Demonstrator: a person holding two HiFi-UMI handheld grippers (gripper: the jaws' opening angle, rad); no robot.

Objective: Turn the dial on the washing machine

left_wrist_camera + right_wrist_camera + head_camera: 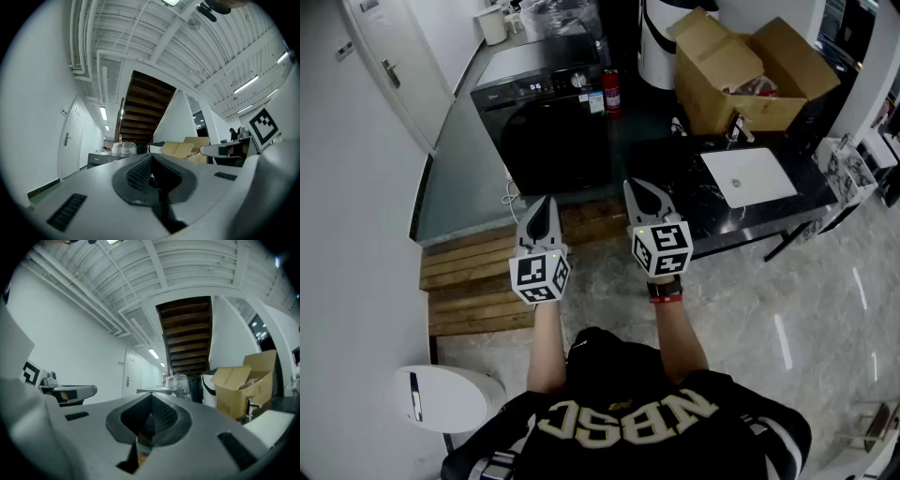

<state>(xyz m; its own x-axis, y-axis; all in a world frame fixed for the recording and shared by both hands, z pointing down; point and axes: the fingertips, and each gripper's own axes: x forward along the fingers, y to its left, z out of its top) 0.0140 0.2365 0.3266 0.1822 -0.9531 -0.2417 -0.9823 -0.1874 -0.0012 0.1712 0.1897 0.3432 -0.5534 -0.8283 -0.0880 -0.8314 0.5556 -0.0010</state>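
Hovering side by side, left hand-held gripper (544, 212) and right hand-held gripper (643, 199) both pressed together, empty. Below them a brown wooden plank step (473, 274). Ahead, black front-loading washing machine (548, 131), its round silver dial (578, 81) well apart from both tips.

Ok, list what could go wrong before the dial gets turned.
The left tool and right tool are shut; unopened, they could only nudge the silver dial on the black washing machine. The slatted wooden step ahead could trip you. The red fire extinguisher beside the machine could get knocked.
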